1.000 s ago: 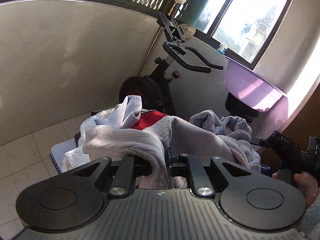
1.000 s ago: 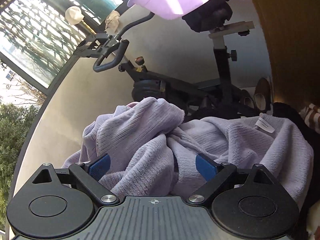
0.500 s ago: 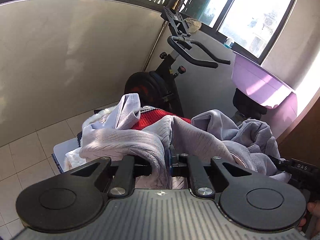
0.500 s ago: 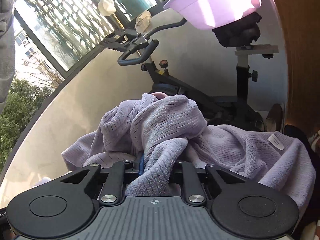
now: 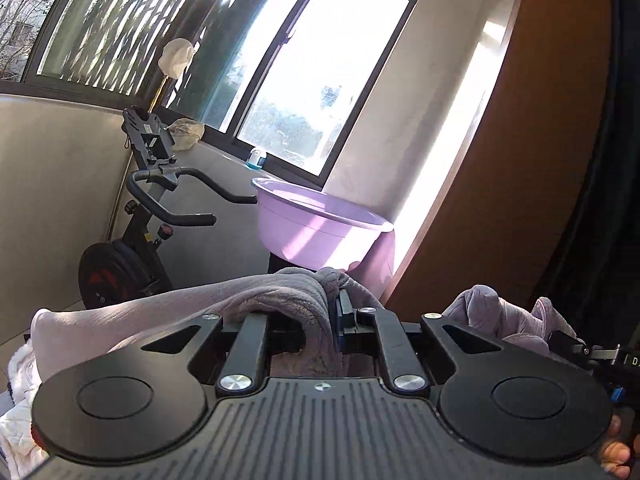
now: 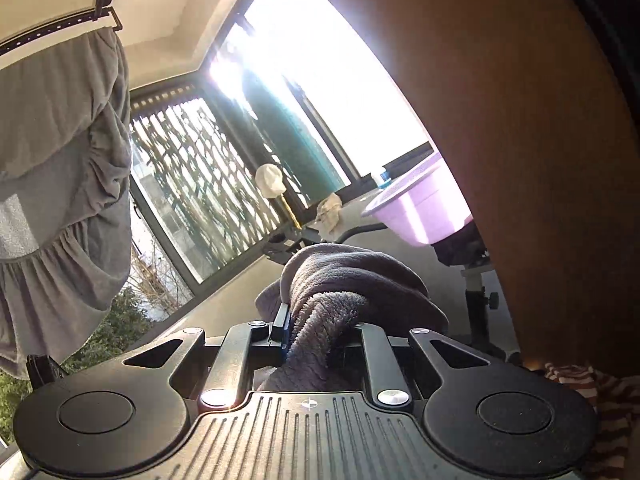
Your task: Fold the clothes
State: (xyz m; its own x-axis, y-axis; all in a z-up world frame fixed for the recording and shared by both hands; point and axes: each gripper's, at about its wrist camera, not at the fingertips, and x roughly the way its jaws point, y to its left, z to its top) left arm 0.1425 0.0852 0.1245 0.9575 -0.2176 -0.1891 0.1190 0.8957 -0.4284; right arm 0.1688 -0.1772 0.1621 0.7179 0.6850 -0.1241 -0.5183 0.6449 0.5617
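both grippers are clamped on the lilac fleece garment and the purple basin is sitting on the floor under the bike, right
Not quite. Both the left gripper and right gripper are clamped on the lilac fleece garment, but the left wrist view shows the purple basin raised beside the exercise bike, not on the floor.

Sunlit corner room with exercise bike and lilac basin

Bright daylight pours through a large dark-framed window (image 5: 316, 80), washing out the panes; to its left a patterned lattice screen (image 5: 120, 20) filters the light. A black exercise bike (image 5: 148, 216) stands on the pale tiled floor (image 5: 24, 332) against a plain beige wall (image 5: 52, 184). A lilac plastic basin (image 5: 320, 228) rests on its seat. A brown wooden panel (image 5: 520, 160) fills the right. Grey cloth (image 6: 60, 184) hangs from an overhead rail.
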